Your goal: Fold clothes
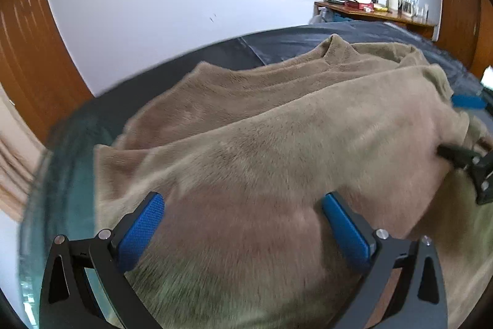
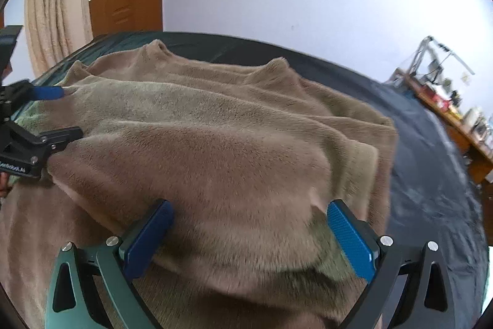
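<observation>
I am seeing a bed covered with a dark blue-grey sheet (image 1: 292, 39), filling the lower part of both wrist views. A plush taupe fleece garment (image 1: 262, 137) is lying directly on it, spread wide and bunching into long soft ridges. Bare sheet is showing along the far edge and down the right side in the right wrist view.
</observation>
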The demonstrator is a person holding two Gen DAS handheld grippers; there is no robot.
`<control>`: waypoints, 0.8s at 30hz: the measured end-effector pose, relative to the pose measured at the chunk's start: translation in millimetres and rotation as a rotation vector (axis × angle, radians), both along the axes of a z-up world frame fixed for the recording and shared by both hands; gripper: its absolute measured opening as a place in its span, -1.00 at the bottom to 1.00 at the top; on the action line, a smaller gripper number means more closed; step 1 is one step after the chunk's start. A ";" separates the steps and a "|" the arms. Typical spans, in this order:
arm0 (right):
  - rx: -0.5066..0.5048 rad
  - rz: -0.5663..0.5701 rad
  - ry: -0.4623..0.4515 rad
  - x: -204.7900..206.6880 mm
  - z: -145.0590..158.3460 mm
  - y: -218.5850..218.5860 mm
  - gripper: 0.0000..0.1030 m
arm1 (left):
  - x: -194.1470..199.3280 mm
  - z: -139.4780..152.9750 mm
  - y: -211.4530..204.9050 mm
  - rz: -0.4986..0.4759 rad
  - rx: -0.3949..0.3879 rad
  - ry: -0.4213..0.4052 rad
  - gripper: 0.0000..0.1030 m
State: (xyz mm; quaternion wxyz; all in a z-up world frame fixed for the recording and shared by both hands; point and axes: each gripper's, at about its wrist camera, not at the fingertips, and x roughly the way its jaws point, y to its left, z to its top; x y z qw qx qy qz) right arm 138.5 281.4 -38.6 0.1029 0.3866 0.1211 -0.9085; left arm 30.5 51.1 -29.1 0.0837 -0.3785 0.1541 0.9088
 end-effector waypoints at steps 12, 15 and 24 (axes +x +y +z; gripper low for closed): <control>-0.021 0.097 -0.118 63.8 -3.1 1.3 0.99 | 59.4 4.8 3.1 -0.021 -0.053 0.015 1.00; 0.027 0.125 -0.140 77.6 -14.4 -2.6 0.99 | 74.1 6.2 -2.3 -0.035 -0.036 0.003 1.00; -0.060 0.085 -0.147 114.9 -18.8 22.1 0.99 | 133.4 6.6 -48.6 -0.001 0.098 -0.052 1.00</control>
